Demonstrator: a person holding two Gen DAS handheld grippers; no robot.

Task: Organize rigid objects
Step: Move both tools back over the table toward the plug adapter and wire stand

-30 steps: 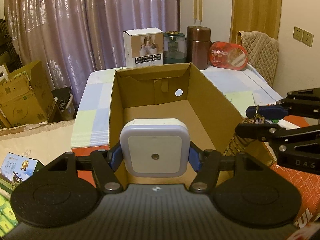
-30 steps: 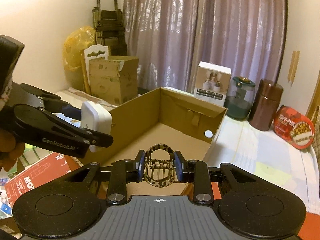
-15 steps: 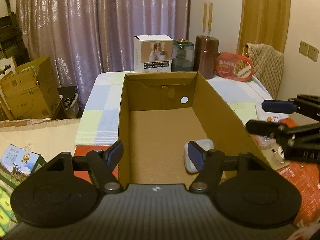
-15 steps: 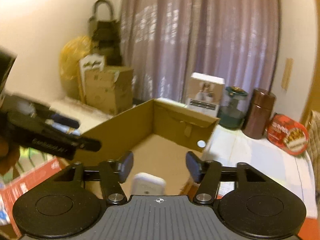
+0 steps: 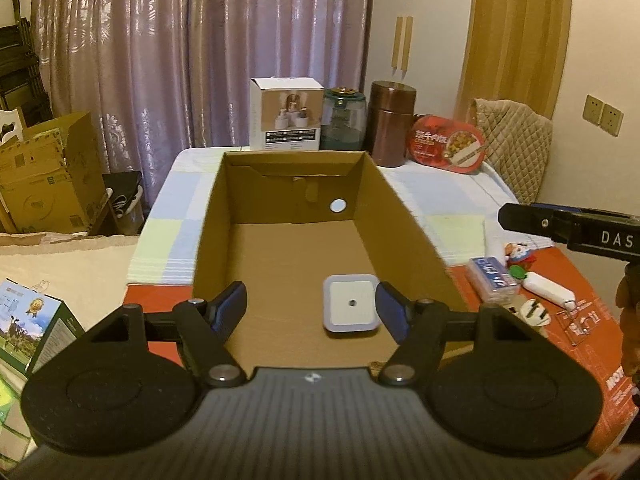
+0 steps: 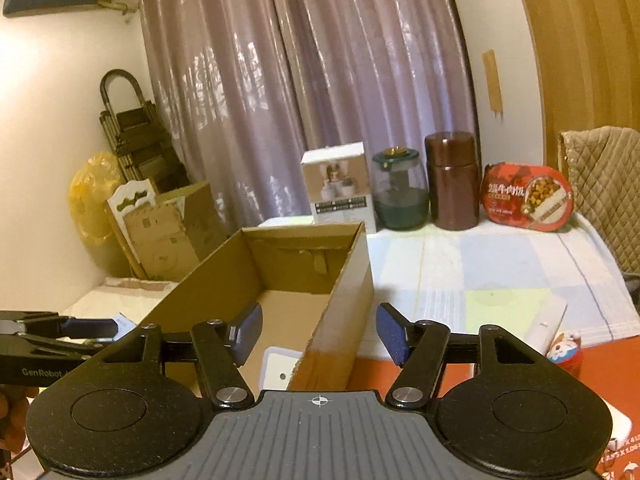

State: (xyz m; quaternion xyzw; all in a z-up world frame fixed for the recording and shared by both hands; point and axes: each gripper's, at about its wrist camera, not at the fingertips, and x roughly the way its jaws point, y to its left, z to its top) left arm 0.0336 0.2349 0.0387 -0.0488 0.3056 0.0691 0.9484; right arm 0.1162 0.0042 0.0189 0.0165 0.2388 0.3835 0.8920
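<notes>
Purple curtains [image 5: 200, 52] hang behind the table [image 5: 460, 196]. Left claw [image 5: 312, 312] is spread; right claw [image 6: 319, 334], marked "DAS", is opening, both empty. White night light [image 5: 351, 303] lies inside cardboard box [image 5: 404, 224].

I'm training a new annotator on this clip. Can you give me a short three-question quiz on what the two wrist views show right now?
1. True or false: the white square night light lies inside the cardboard box.
2. What does the left gripper hold? A) the night light B) a hair clip C) nothing
3. Fill in: beside the brown canister, nearer the curtain, stands a green glass ____.

Key: 1 true; 2 C; 3 jar.
</notes>
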